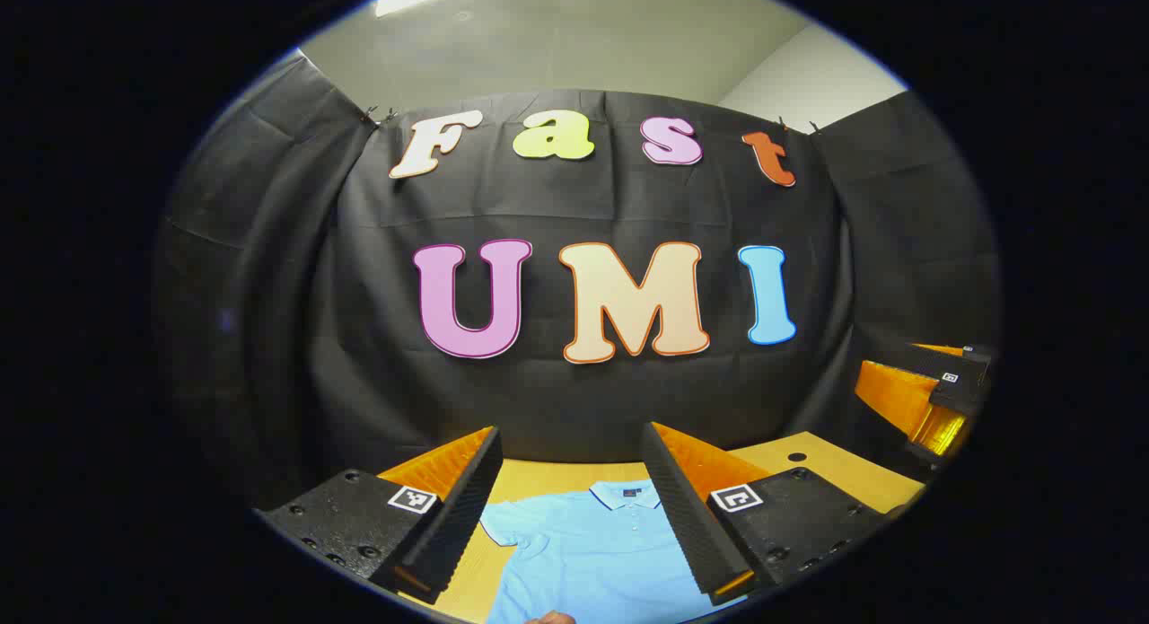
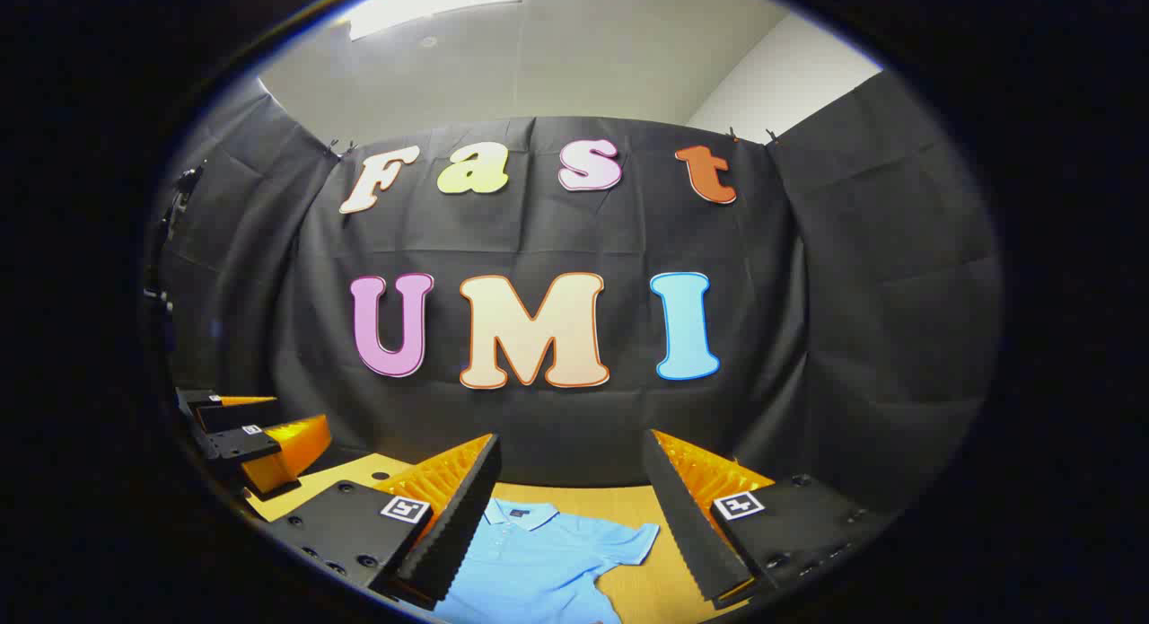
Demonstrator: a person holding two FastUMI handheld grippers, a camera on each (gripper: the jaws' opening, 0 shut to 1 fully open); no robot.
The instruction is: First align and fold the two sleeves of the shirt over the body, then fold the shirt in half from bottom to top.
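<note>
A light blue polo shirt (image 1: 588, 552) lies flat on the wooden table (image 1: 835, 467), collar toward the far wall, both short sleeves spread outward. My left gripper (image 1: 574, 507) is held above it, open, with nothing between its fingers; the shirt's collar and left sleeve show in the gap. At the far right of the left gripper view the right gripper (image 1: 934, 399) hangs in the air. In the right gripper view the shirt (image 2: 539, 557) lies below with its right sleeve (image 2: 628, 543) spread out. My right gripper (image 2: 570, 512) is open and holds nothing. The left gripper (image 2: 247, 435) shows at the left.
Black cloth walls close the booth behind and on both sides of the table (image 2: 646, 588). A small dark hole (image 1: 796, 457) sits in the tabletop near the far right corner. Part of a hand (image 1: 552, 618) shows at the bottom edge of the left gripper view.
</note>
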